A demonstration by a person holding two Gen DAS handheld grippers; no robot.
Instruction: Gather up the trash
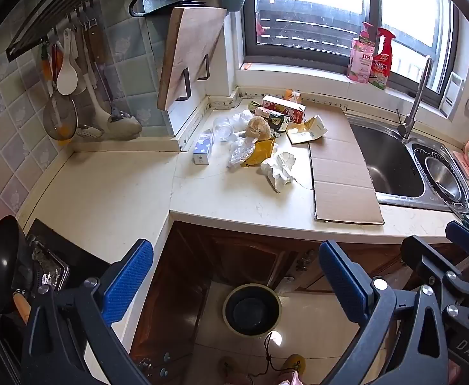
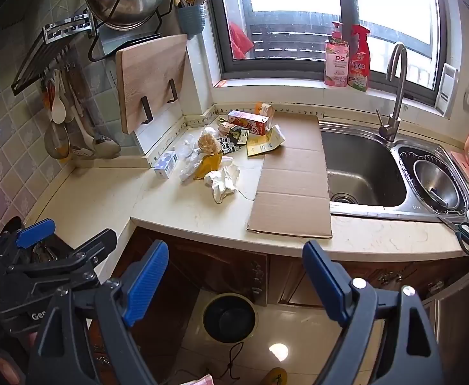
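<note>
A heap of trash lies at the back of the cream counter [image 1: 112, 192]: a crumpled white tissue [image 1: 279, 168] [image 2: 223, 181], a yellow wrapper [image 1: 260, 152] [image 2: 207, 165], a clear plastic cup [image 1: 223, 128], a small blue-white carton [image 1: 203, 149] [image 2: 165, 164], a red-white box [image 1: 284, 107] [image 2: 249, 122] and a torn envelope [image 1: 308, 130] [image 2: 265, 141]. A dark bin [image 1: 252, 309] [image 2: 229, 317] stands on the floor below. My left gripper [image 1: 234, 276] and right gripper [image 2: 234, 276] hang open and empty in front of the counter edge, far from the trash. The right gripper [image 1: 465, 243] shows at the left view's right edge.
A flat cardboard sheet [image 1: 343, 173] [image 2: 294, 179] lies beside the steel sink [image 2: 362, 166], with a tap [image 2: 395, 89] behind. Scissors [image 2: 462, 231] rest at the counter's right end. A black pan [image 1: 0, 263] sits on the hob at left. A cutting board [image 1: 189, 54] leans on the wall.
</note>
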